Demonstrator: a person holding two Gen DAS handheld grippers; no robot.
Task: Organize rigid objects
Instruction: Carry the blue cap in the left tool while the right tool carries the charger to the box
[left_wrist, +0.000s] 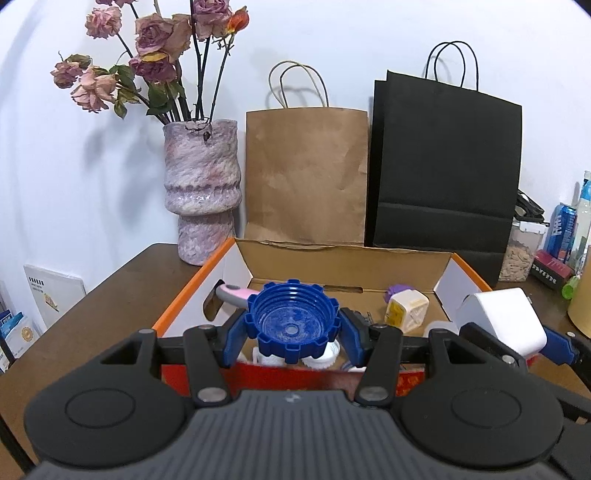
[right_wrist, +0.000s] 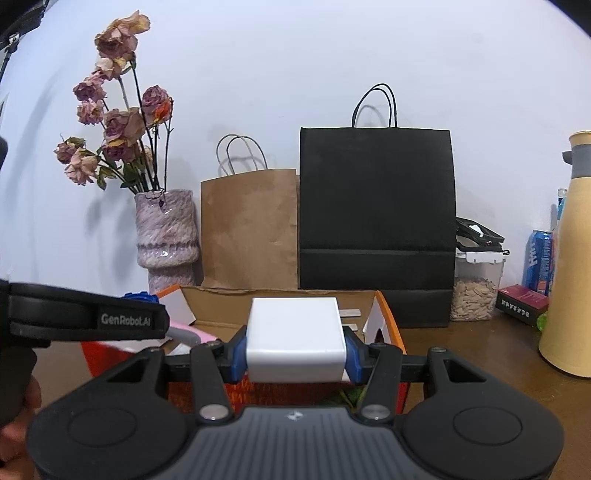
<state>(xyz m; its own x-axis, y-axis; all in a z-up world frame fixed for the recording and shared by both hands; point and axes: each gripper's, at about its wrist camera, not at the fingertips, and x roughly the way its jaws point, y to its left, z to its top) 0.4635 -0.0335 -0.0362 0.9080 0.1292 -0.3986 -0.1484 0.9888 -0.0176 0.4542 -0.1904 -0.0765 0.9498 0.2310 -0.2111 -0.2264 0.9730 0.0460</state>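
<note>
My left gripper (left_wrist: 293, 332) is shut on a blue ridged plastic cap (left_wrist: 291, 319), held over the near edge of an open orange-and-white cardboard box (left_wrist: 192, 291). My right gripper (right_wrist: 295, 349) is shut on a white charger block (right_wrist: 295, 338) with metal prongs, held over the same box (right_wrist: 388, 317). The charger also shows at the right of the left wrist view (left_wrist: 502, 317). Inside the box lie a pink-and-grey handle (left_wrist: 231, 293), a yellow-white plug adapter (left_wrist: 406, 308) and white caps (left_wrist: 321, 360).
On the brown table behind the box stand a pink vase (left_wrist: 201, 192) of dried roses, a brown paper bag (left_wrist: 306, 173) and a black paper bag (left_wrist: 443, 166). At the right are a seed jar (right_wrist: 474, 291), a blue can (right_wrist: 539, 258) and a yellow thermos (right_wrist: 570, 258).
</note>
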